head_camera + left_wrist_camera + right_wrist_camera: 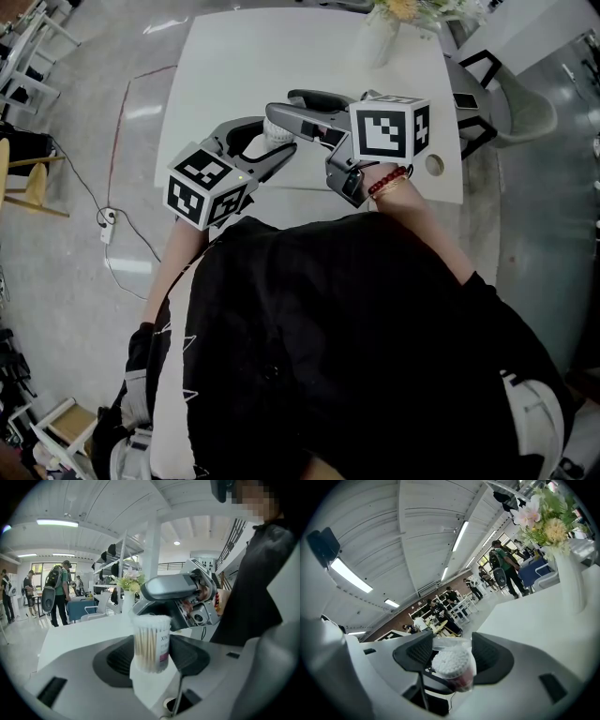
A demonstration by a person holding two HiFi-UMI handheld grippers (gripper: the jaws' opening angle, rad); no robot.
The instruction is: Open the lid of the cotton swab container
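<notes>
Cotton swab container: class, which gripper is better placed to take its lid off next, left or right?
Right. The right gripper holds the clear lid above the swab tips, while the left gripper clasps the container lower down, steadying it.

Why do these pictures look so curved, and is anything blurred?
Both gripper views: fisheye bending, black corners, glaring ceiling strip lights. Left gripper view: clear cylindrical cotton swab container sharp, a mosaic patch top right. Head view: white table edges bowed.
</notes>
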